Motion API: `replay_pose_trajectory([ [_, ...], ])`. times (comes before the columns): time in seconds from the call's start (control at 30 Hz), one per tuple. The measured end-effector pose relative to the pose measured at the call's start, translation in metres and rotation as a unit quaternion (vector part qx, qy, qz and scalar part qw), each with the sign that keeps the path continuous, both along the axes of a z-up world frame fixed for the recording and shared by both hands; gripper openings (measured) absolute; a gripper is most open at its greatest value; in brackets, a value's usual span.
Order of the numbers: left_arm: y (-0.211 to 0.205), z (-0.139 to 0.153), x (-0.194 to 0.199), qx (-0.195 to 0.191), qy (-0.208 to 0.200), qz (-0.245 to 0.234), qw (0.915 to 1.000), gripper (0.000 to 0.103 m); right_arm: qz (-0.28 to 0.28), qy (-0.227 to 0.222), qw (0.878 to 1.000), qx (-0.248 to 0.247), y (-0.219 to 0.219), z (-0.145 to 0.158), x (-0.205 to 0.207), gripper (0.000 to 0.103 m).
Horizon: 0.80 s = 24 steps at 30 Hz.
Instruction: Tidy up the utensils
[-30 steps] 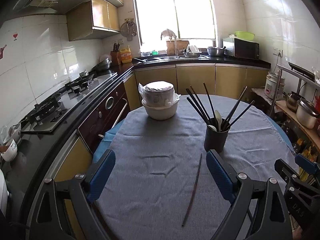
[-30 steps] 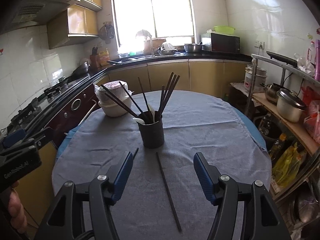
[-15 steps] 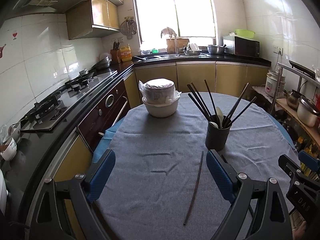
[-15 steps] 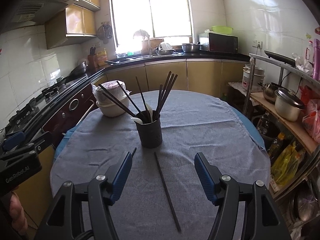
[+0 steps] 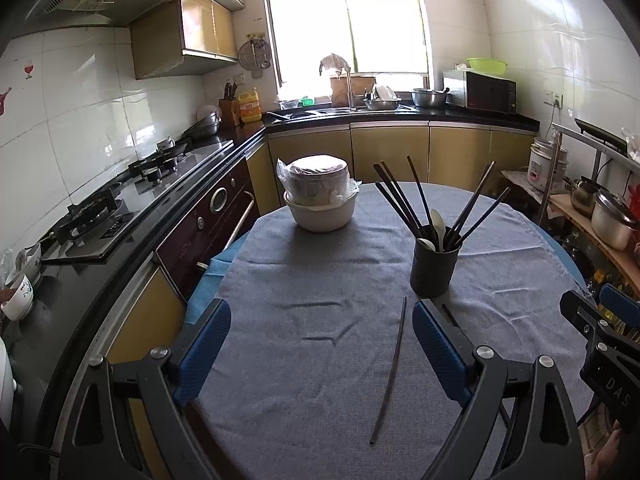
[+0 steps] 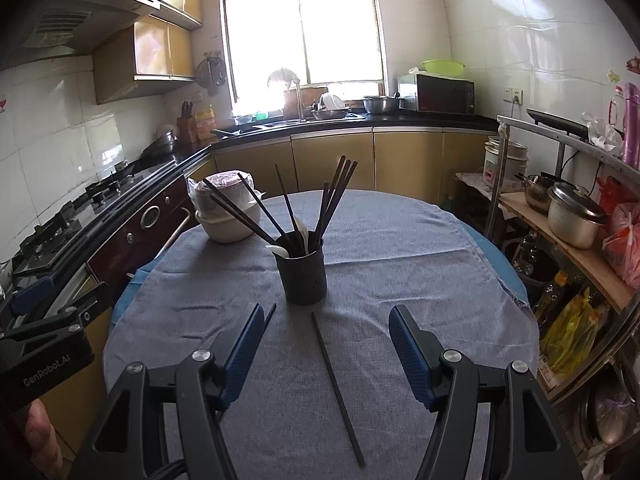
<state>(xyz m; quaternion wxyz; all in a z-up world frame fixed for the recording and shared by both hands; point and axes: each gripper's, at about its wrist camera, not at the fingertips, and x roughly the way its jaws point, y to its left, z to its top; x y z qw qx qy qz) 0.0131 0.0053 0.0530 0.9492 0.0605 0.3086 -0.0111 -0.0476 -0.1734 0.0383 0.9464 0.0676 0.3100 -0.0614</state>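
Note:
A dark utensil holder (image 5: 434, 266) (image 6: 302, 276) stands on the grey tablecloth (image 5: 320, 360), filled with several dark chopsticks and a white spoon. One loose chopstick (image 5: 394, 364) lies on the cloth between the fingers of my left gripper (image 5: 320, 310), which is open and empty. A second loose chopstick (image 6: 338, 388) lies between the fingers of my right gripper (image 6: 327, 314), also open and empty. The tip of the first chopstick (image 6: 271, 312) shows beside the right gripper's left finger. Each gripper hovers short of the holder, and neither touches anything.
A stack of white bowls wrapped in plastic (image 5: 320, 200) (image 6: 228, 216) sits at the table's far left. The stove and counter (image 5: 100, 220) run along the left. A shelf with pots (image 6: 572, 220) stands to the right. My right gripper (image 5: 600, 316) shows at the left view's edge.

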Motion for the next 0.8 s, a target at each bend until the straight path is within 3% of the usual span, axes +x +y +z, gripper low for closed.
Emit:
replay_pose_trajectory([
  [0.8, 0.014, 0.003, -0.004, -0.011, -0.004, 0.007, 0.9999, 0.092, 0.005, -0.002, 1.000, -0.009, 0.008, 0.004, 0.001, 0.069],
])
